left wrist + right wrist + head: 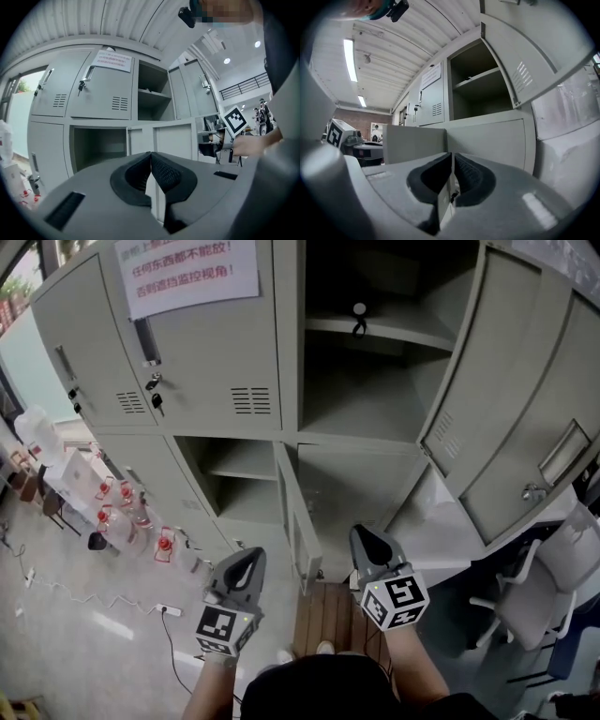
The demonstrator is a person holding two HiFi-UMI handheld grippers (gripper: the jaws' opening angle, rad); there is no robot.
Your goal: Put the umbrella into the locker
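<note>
Beyond left tool [251, 555] and right tool [365, 533], open locker [366, 409].

1. The left tongs [250, 557] have a smooth grey shell that narrows to two black-lined tips. The right tongs [367, 538] are of the same make.
2. In the left gripper view the pads [164, 172] are black with a fine dotted texture and sit in a dark, rounded hollow. A dark rectangular slot [65, 211] is sunk into the shell on each side.
3. Each carries a white block with black square markers on its faces: the left cube [225, 626] and the right cube [396, 598].
4. The person wears a dark top [319, 692] and pale shoes [324, 648].
</note>
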